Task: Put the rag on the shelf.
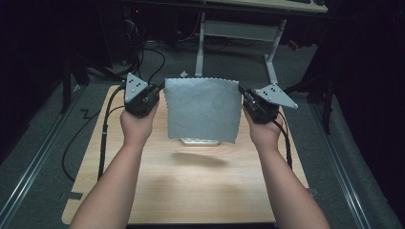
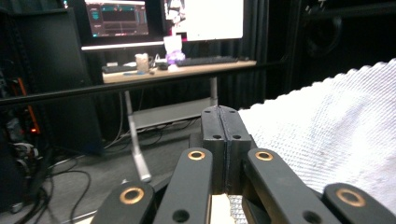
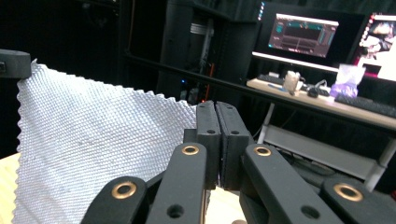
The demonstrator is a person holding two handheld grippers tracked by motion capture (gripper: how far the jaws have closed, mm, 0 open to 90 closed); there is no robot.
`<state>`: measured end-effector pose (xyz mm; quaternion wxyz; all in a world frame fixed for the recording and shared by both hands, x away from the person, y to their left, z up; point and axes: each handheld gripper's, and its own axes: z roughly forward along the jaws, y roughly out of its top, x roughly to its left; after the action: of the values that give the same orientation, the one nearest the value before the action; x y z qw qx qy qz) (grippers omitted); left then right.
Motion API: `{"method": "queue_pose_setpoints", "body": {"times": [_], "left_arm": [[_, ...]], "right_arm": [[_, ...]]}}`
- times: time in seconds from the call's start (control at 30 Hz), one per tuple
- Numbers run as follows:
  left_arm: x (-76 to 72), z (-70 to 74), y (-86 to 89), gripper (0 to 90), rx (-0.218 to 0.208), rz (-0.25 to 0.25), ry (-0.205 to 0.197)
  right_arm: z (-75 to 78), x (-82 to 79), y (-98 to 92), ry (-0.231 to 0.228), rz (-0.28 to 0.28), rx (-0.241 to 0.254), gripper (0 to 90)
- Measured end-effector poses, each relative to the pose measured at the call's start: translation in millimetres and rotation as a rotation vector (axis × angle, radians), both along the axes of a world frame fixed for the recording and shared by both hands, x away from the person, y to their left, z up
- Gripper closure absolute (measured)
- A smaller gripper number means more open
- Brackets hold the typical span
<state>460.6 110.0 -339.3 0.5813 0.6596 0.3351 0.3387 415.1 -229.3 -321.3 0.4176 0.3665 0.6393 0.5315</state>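
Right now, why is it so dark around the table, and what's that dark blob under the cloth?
In the high view, light falls mainly on the wooden table, so the room beyond stays dim, and the lifted cloth throws a soft shadow onto the wood. In the left gripper view, the bright monitor glares white. In the right gripper view, the far desk looks slightly blurry.
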Motion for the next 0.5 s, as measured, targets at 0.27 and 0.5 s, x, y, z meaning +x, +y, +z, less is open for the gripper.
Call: {"method": "queue_pose_setpoints", "body": {"times": [0.27, 0.5], "left_arm": [[34.1, -21.0, -5.1, 90.0, 0.066, 0.022, 0.044], [54.2, -46.5, -11.5, 90.0, 0.103, 0.022, 0.14]], "right_arm": [[-18.3, 48.2, -1.0, 0.093, -0.051, -0.052, 90.0], [-41.4, 74.7, -1.8, 0.172, -0.066, -0.1, 89.9]]}}
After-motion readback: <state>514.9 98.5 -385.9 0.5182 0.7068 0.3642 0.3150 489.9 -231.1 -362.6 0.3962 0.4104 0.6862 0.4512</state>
